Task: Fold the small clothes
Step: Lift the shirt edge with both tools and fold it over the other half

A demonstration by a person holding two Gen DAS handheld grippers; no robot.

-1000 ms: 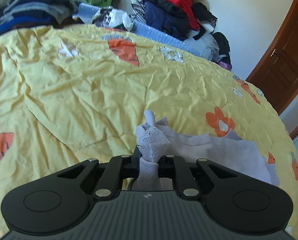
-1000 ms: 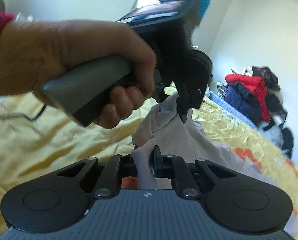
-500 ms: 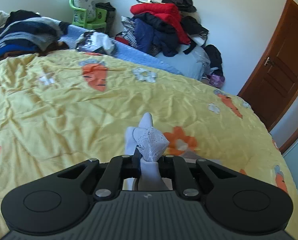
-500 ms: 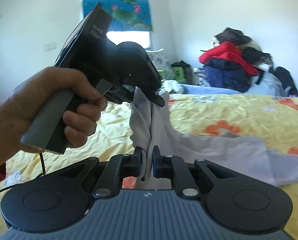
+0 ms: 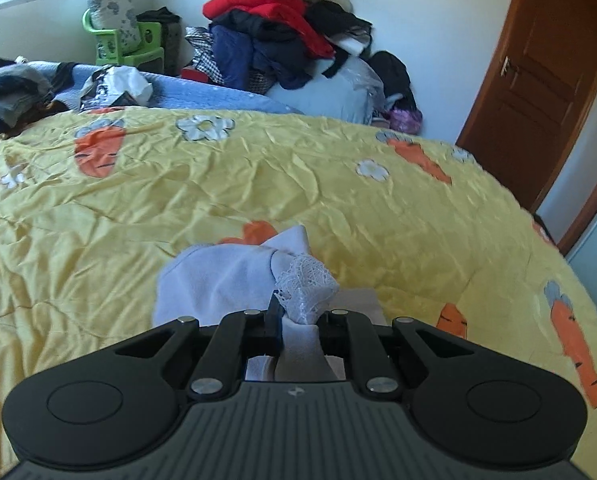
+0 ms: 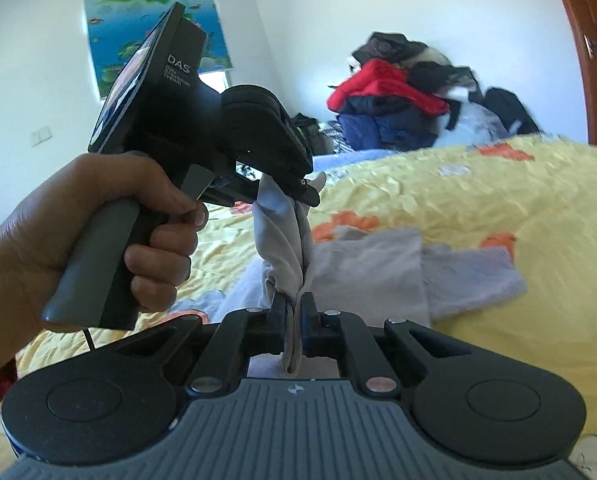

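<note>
A small pale lilac garment (image 6: 370, 264) with a white lace trim (image 5: 304, 280) lies partly on the yellow bedspread (image 5: 178, 200). My left gripper (image 5: 298, 316) is shut on a bunched lace-edged corner of it; it also shows in the right wrist view (image 6: 298, 192), held in a hand, lifting the cloth above the bed. My right gripper (image 6: 294, 312) is shut on another fold of the same garment just below. The cloth hangs twisted between the two grippers. The rest of the garment trails to the right on the bed.
A heap of red, navy and black clothes (image 5: 274, 36) sits on a blue-covered bed (image 5: 218, 94) beyond. A green plastic chair (image 5: 126, 46) stands by the window. A brown door (image 5: 538, 80) is at the right. Folded dark clothes (image 5: 6, 88) lie far left.
Both grippers have swung round with the garment still held. The cloth has been drawn up off the bed between them, and more of it now lies spread to the left of my left gripper.
</note>
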